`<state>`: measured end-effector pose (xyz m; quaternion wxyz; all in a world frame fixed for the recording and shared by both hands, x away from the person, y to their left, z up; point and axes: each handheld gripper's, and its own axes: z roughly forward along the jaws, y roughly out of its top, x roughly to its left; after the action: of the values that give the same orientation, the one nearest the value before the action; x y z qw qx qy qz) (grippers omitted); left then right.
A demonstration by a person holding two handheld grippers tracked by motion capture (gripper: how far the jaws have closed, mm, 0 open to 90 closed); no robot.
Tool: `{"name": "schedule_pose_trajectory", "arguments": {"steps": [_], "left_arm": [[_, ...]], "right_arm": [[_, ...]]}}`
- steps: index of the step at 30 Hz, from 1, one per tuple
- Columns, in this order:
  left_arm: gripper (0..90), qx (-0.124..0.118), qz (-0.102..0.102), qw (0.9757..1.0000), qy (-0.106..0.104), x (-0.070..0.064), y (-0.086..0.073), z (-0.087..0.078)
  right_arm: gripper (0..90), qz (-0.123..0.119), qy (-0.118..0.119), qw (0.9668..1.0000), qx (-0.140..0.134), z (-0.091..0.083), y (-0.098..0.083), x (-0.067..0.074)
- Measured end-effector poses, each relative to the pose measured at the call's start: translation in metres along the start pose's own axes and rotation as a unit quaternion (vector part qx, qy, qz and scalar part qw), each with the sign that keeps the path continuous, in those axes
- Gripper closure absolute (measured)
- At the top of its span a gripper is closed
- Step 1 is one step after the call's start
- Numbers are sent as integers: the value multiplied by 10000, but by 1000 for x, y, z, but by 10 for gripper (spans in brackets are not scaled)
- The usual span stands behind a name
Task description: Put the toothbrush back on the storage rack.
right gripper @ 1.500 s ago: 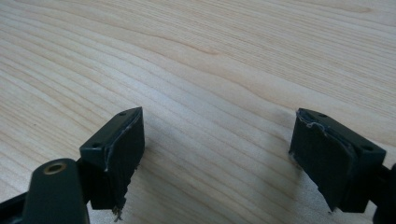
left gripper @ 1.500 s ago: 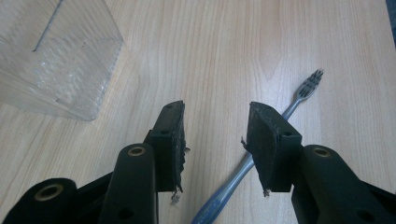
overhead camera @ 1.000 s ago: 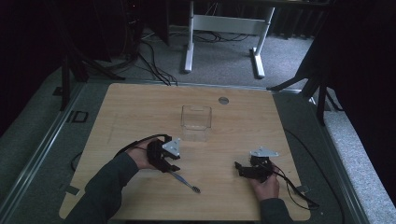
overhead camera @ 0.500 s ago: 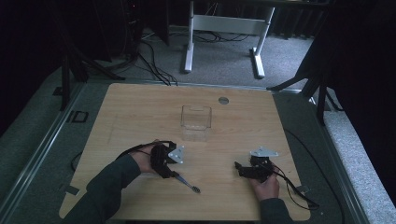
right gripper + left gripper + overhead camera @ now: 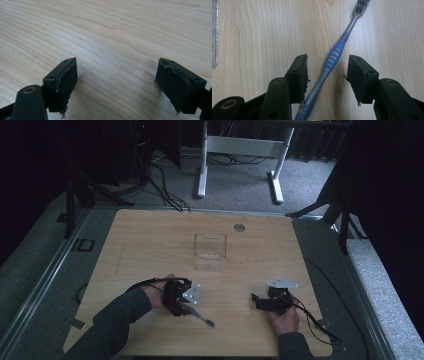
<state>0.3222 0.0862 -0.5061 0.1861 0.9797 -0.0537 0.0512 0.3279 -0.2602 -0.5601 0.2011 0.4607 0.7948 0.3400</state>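
Lying flat on the pale wooden table [image 5: 150, 245], the blue and grey plastic toothbrush [image 5: 332, 62] sits between the spread jaws of the left gripper [image 5: 327, 75]; those jaws have just been opening and then drew in slightly, and neither pad presses on the handle, though the butt end lies close against the left-hand pad in the left gripper view. From above, that gripper rests low on the near left part of the table in the person's left hand [image 5: 155, 295], with a dark sleeve [image 5: 110, 325] behind it, and the brush head [image 5: 210, 323] pokes out towards the middle of the near edge. Further back and near the centre stands a clear plastic open-topped box [image 5: 210, 247], well apart from the toothbrush, with bare wood between the two; its edge [image 5: 214, 37] shows at the far left of the left gripper view. A small round grey disc [image 5: 239, 227] sits near the far edge of the table, beyond the box. Over to the right, the right gripper [image 5: 257, 300] rests on the table in the person's right hand [image 5: 285, 320], its cable [image 5: 315, 322] trailing off the near right corner; its jaws stand wide apart over bare wood with nothing between them
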Motion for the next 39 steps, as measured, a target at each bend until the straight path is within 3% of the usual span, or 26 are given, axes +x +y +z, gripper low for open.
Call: {"name": "schedule_pose_trajectory", "arguments": {"steps": [8, 14, 39], "left_arm": [[522, 130, 159, 9998, 31, -1, 4, 5], [523, 278, 227, 9993, -59, 0, 7, 10], [609, 450, 479, 9978, -78, -5, 11, 15]], "right_arm": [[177, -3, 1, 10000, -1, 0, 0, 0], [177, -8, 4, 10000, 1, 0, 0, 0], [177, -10, 11, 10000, 2, 0, 0, 0]]}}
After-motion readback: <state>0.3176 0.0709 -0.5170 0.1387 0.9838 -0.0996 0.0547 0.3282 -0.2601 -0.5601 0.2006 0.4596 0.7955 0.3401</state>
